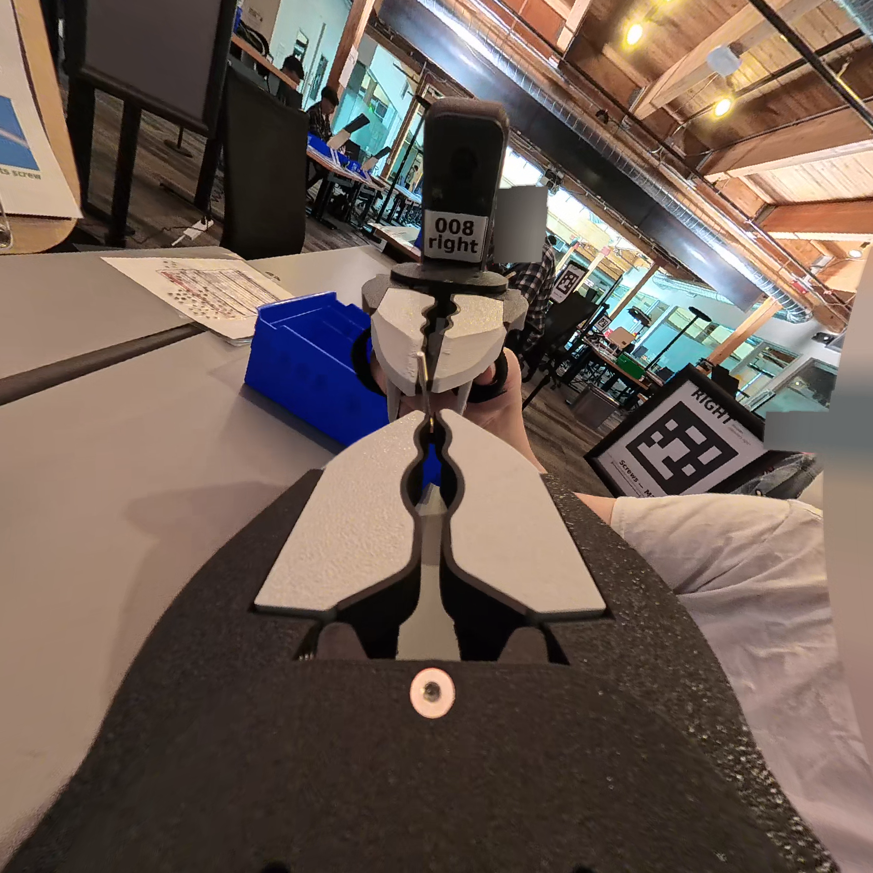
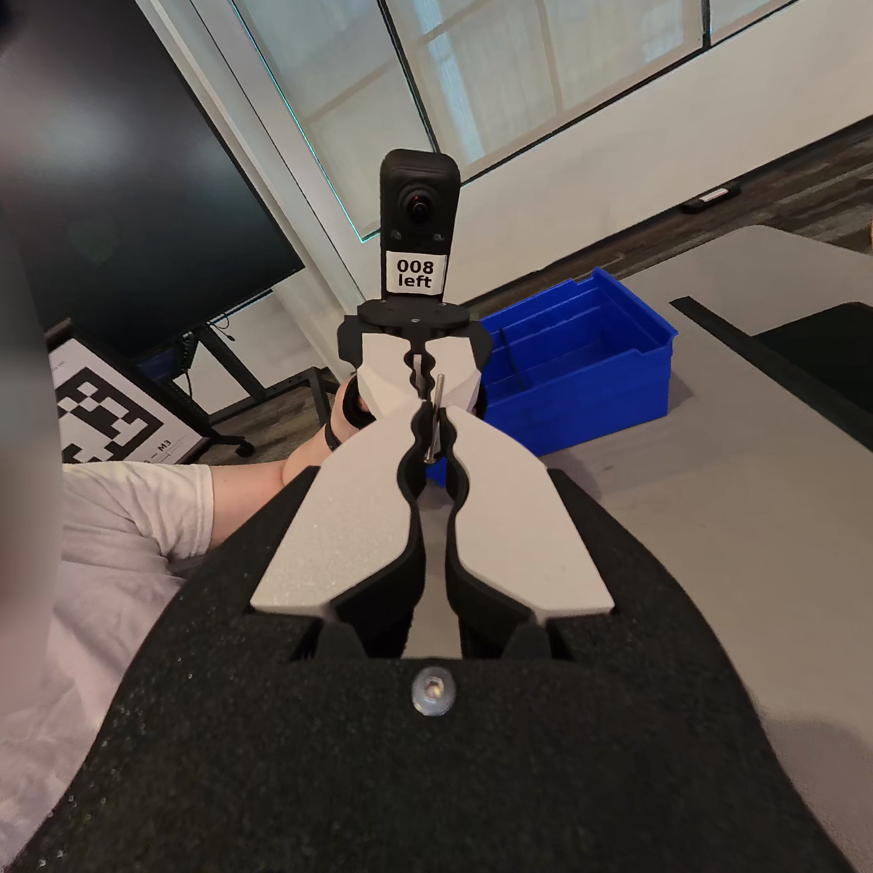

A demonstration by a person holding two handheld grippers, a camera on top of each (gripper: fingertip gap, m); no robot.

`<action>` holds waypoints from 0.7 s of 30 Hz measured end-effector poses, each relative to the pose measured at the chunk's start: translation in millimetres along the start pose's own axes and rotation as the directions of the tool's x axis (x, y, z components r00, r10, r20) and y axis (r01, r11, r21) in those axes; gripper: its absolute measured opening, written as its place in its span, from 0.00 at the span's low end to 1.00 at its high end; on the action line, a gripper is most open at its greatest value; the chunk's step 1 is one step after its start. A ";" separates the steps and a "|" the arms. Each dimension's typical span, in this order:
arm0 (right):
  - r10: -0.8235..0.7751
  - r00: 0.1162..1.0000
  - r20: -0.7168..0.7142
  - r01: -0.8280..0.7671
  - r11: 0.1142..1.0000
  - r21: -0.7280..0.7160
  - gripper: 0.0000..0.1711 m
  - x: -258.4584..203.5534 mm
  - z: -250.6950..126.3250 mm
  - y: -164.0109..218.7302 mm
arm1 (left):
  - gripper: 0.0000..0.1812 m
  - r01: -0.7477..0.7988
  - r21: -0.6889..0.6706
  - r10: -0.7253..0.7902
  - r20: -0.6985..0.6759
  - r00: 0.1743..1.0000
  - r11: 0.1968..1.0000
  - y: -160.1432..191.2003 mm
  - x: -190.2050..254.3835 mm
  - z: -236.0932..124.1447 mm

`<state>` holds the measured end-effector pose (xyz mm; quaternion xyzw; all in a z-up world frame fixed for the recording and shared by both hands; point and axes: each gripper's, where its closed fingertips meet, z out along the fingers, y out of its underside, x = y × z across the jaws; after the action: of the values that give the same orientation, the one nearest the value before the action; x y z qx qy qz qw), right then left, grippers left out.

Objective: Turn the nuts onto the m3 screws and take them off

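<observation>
My right gripper is shut on a thin silver M3 screw, which it holds roughly upright with the head at the lower end. My left gripper faces it tip to tip above the grey table. Its fingers are shut at the screw on a small brass-coloured nut that shows between the tips. The right gripper also shows in the left wrist view, and the left gripper in the right wrist view, touching the screw's shaft.
A blue plastic bin stands on the table just behind the grippers; it also shows in the right wrist view. A printed sheet lies at the back. A framed marker board and a person's sleeve are beside me. Less than 4 cm separates the two grippers' tips.
</observation>
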<state>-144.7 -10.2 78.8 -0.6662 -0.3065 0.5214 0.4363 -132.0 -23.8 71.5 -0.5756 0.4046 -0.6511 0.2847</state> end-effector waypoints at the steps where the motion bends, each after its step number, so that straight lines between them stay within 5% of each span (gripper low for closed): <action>1: 0.010 1.000 0.008 -0.010 1.000 0.001 0.01 0.9 0.7 0.8 | 0.00 0.003 -0.002 -0.003 -0.002 1.000 1.000 0.7 -0.8 0.2; 12: 0.031 0.999 0.016 -0.031 0.999 0.013 0.01 5.5 1.0 1.7 | 0.08 -0.021 0.003 0.021 0.049 0.999 1.000 1.9 -10.1 1.7; 21: 0.072 0.997 0.034 -0.073 0.997 0.036 0.01 8.4 6.7 3.3 | 0.03 0.043 0.045 -0.043 0.002 0.999 0.998 1.0 -9.6 4.8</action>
<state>-149.0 -2.6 71.8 -0.6600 -0.2793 0.5534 0.4244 -125.6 -17.2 65.7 -0.5785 0.3771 -0.6652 0.2840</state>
